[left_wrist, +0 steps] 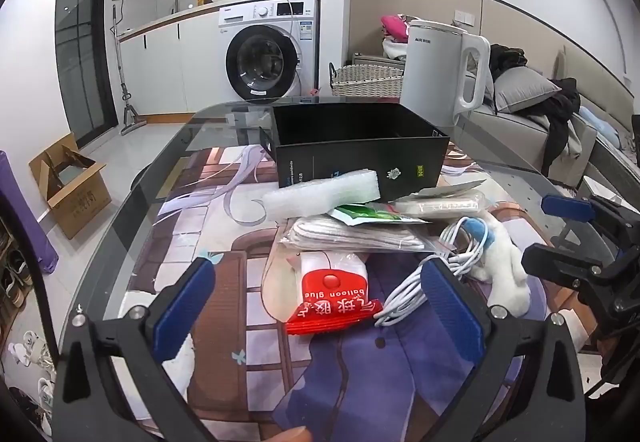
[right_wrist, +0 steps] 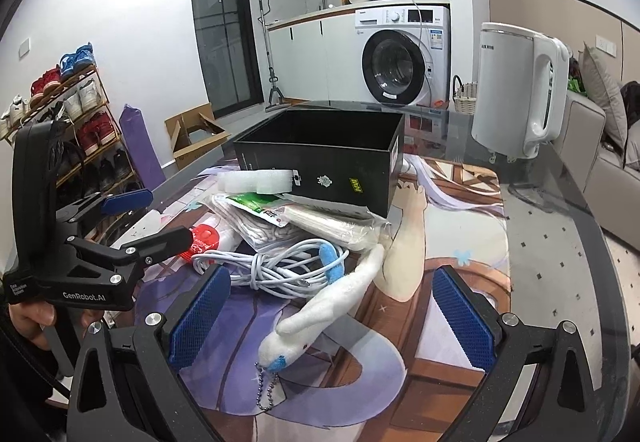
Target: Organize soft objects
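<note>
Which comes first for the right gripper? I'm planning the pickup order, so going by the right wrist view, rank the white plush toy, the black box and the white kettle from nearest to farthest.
1. White plush toy: nearest, lying between the open fingers of the right gripper.
2. Black box: behind the pile, mid-table.
3. White kettle: farthest, at the table's far right.
</note>
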### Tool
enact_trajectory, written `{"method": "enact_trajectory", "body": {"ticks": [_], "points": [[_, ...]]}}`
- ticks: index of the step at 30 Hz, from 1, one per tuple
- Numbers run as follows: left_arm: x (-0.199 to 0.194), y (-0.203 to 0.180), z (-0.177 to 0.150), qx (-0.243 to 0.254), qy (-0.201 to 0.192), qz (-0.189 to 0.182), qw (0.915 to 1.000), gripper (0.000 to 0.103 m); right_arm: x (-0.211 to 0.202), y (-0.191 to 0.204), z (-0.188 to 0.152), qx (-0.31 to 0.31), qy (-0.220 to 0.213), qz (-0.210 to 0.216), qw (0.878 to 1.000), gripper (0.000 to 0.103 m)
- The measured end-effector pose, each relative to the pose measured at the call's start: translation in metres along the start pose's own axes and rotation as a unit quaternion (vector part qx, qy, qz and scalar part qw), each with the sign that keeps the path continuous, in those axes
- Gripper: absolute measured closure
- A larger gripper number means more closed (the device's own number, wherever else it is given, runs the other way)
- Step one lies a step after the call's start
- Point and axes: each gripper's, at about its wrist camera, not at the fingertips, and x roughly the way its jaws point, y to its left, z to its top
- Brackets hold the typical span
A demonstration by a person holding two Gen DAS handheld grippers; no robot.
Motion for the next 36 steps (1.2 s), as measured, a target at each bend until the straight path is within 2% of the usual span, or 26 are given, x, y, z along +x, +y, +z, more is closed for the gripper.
{"method": "enact_trajectory", "body": {"ticks": [12, 36], "points": [[0.0030, -0.0003, -0.0048, 0.002, -0.004, 0.005, 1.0000, 0.000, 0.0046, 0.0002, -0.0025, -0.001, 0.018, 0.002, 1.000, 0.000], [0.0075, 0.0059, -0.0006, -0.002, 0.003, 0.008, 1.0000, 0.000, 0.0081, -0.0003, -0.0049, 0.001, 0.026, -0.002, 1.000, 0.000]]}}
